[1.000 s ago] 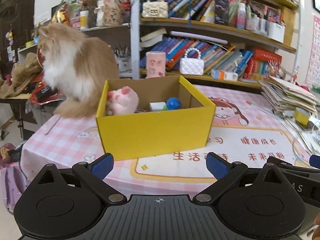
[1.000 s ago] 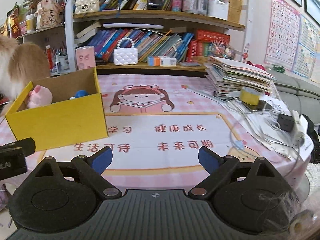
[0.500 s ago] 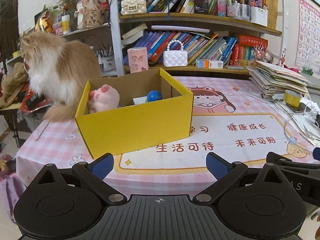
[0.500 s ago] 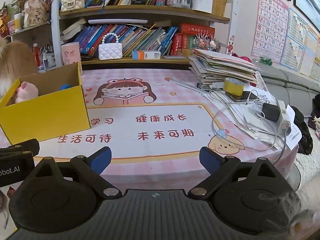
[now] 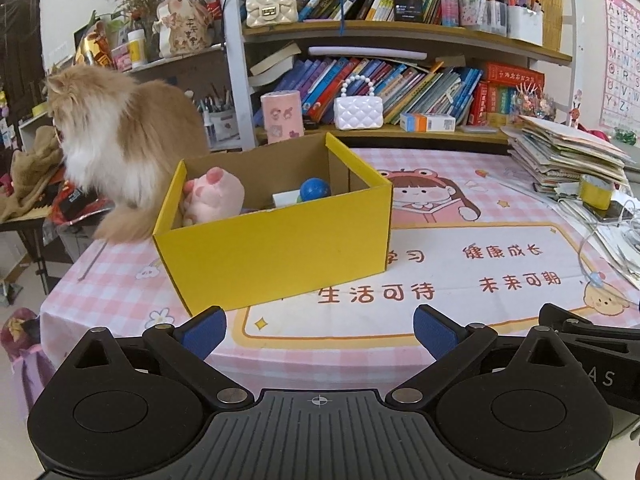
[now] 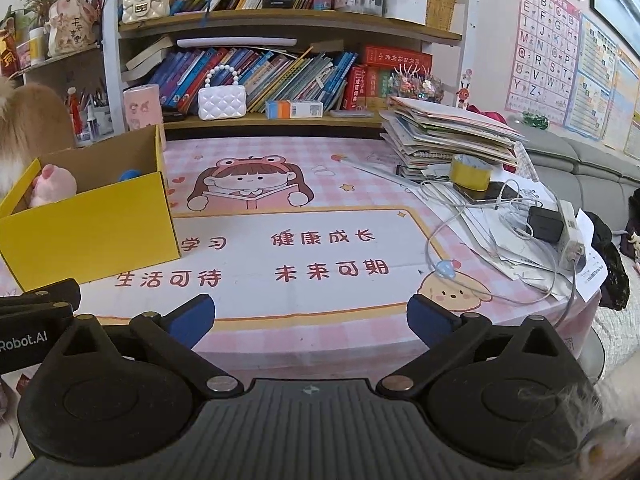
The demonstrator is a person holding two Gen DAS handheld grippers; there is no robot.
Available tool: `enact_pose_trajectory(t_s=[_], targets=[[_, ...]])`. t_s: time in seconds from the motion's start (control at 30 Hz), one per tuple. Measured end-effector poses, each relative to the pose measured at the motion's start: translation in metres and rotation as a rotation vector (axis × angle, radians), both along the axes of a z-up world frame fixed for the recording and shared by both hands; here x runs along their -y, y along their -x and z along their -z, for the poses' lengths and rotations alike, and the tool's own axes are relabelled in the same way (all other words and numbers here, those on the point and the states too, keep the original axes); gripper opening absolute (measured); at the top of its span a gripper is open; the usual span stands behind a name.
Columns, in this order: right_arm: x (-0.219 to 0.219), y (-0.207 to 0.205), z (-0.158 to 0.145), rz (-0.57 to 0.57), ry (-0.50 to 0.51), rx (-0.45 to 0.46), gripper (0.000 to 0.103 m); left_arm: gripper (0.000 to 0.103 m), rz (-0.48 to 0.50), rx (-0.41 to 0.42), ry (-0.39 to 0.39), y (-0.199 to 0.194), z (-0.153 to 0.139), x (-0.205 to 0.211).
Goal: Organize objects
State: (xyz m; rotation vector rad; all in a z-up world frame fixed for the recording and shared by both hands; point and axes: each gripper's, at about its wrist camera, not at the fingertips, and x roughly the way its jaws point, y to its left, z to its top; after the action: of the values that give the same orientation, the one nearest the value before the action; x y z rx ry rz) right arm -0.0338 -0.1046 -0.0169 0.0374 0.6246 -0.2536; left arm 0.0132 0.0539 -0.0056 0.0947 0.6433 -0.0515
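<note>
Both grippers, left gripper (image 5: 319,330) and right gripper (image 6: 310,316), spread and holding nothing; box (image 5: 276,240) at 11 o'clock looks packed, likely finished or seeking another item.

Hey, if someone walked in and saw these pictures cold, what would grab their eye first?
Probably the fluffy orange-and-white cat sitting at the table's far left edge, right behind the yellow box. The box stands open on the pink tablecloth, with a pink plush and a blue ball inside. Both grippers, left and right, are open and empty near the table's front edge.
</note>
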Motion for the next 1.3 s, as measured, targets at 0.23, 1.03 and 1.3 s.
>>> enact_pose_trajectory(t_s=[0.23,1.03,1.3], targets=[[0.0003,-0.0012,0.002,0.0,0.005,-0.017,0.103,0.101,-0.01,-0.02,-0.006,0.0007,0.0024,0.0011],[-0.0041,0.0038,0.003,0.003,0.021,-0.03,0.103,0.103,-0.032,-0.037,-0.017,0.0054,0.0042,-0.0035],[-0.0059,0.0045,0.0039,-0.002,0.024,-0.034,0.103,0.103,-0.041,-0.046,-0.014,0.0052,0.0051,-0.0038]])
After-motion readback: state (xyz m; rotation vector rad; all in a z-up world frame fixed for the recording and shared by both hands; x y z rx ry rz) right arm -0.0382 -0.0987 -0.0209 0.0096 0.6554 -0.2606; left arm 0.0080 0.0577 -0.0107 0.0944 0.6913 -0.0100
